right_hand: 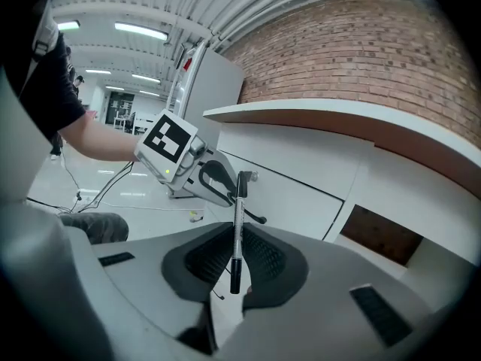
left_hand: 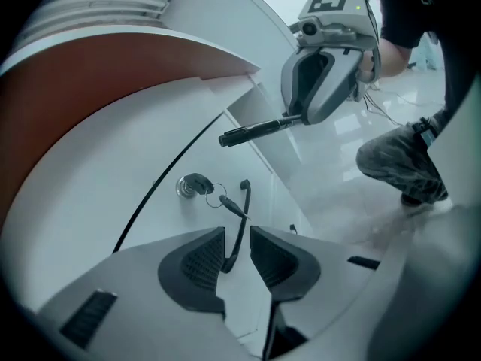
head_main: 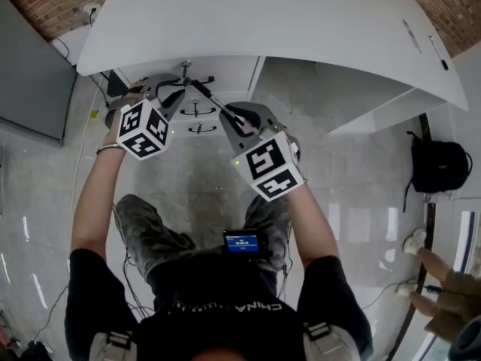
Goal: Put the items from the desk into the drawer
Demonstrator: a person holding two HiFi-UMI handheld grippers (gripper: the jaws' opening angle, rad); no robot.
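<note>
I crouch in front of the white drawer unit (head_main: 225, 74) under the desk (head_main: 301, 28). The left gripper (head_main: 183, 87) is at the top drawer front. In the left gripper view its jaws stand narrowly apart on either side of the thin black drawer handle (left_hand: 240, 220), and the gap is wider than the handle. A key (left_hand: 194, 184) sits in the lock beside the handle, and a second key hangs from its ring. The right gripper (right_hand: 237, 265) is shut on a black pen (right_hand: 237, 224), which points at the drawer front. That pen (head_main: 209, 98) crosses just right of the left gripper.
Two lower drawer handles (head_main: 197, 112) show below the grippers. Two pens (head_main: 412, 36) lie on the desk top at the far right. A black backpack (head_main: 440, 164) rests on the floor to the right, and another person's hand (head_main: 443, 292) is near it. A grey panel (head_main: 30, 81) stands at the left.
</note>
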